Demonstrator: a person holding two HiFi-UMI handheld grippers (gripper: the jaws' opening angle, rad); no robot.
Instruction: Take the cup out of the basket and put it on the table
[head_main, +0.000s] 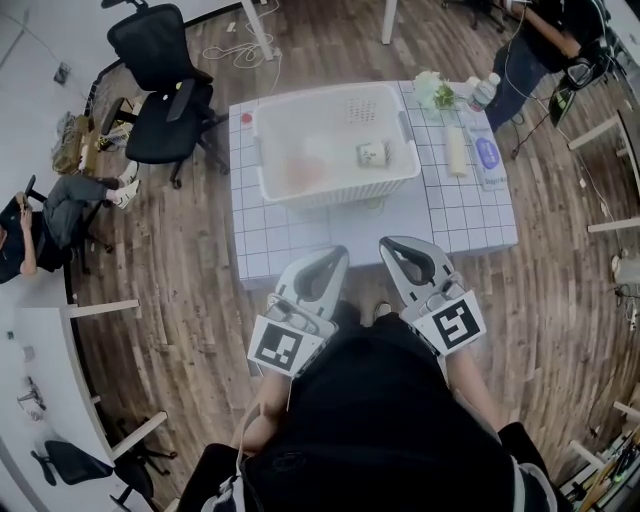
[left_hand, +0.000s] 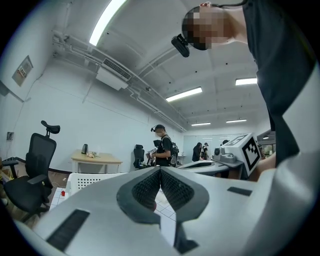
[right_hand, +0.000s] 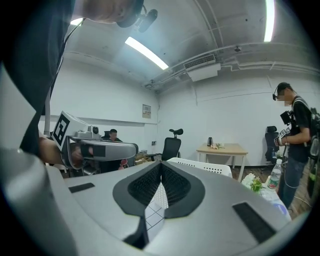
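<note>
Left tongs (head_main: 337, 254), right tongs (head_main: 389, 244): both pressing together, gripping nothing, hovering side by side at near edge of desk (head_main: 470, 225). Cup (head_main: 372, 153) sitting inside basket (head_main: 262, 160) standing on desk, well apart from both tongs.

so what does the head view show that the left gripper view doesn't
Only the head view: the cup lying inside the white basket, plus the bottle and flowers on the gridded table. Only the left gripper view: the ceiling lights and the air unit under the ceiling. Both: the basket, the gridded table, a black chair, and the left hand-held gripper and right hand-held gripper, both shut and empty.
</note>
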